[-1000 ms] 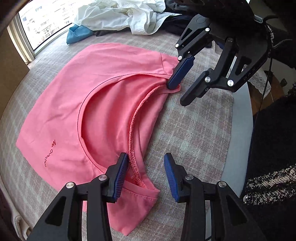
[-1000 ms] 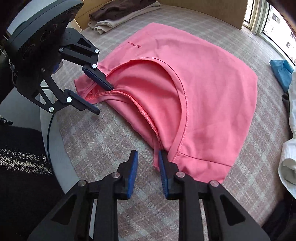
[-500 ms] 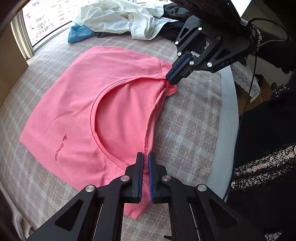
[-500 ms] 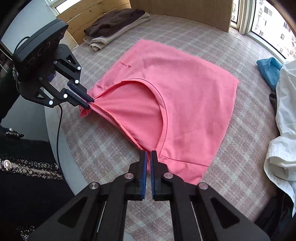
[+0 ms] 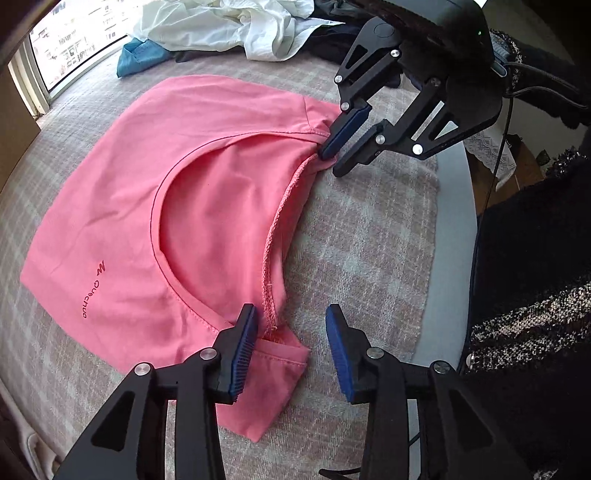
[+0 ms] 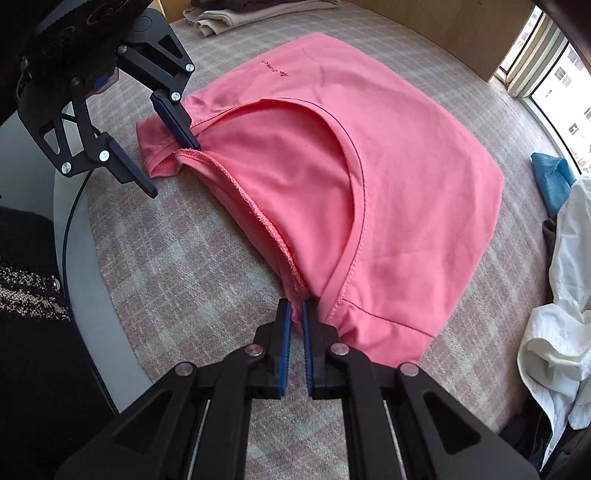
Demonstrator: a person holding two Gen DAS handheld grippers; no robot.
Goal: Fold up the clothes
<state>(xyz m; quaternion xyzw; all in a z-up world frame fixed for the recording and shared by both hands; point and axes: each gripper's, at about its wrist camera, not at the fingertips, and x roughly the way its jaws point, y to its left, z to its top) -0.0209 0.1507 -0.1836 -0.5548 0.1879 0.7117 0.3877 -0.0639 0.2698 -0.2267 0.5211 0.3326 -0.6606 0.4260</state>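
Note:
A pink T-shirt (image 5: 155, 192) lies folded on the plaid-covered table, its collar opening facing me; it also shows in the right wrist view (image 6: 388, 155). My left gripper (image 5: 290, 345) is open over the shirt's near shoulder corner, one pad on the fabric, the other over bare cloth cover. In the right wrist view the left gripper (image 6: 173, 166) stands open at that corner. My right gripper (image 6: 297, 325) is shut on the shirt's collar seam at the other shoulder; in the left wrist view the right gripper (image 5: 328, 160) pinches that corner.
A heap of white clothes (image 5: 229, 26) and a blue garment (image 5: 138, 55) lie at the far side by the window. Folded brown and beige clothes (image 6: 236, 14) sit at the table's other end. The table's grey rim (image 5: 454, 221) runs beside my body.
My left gripper, shut on the shoulder seam half a second ago, has opened and let go. The right gripper stays shut on its corner. The shirt has settled closer to the table.

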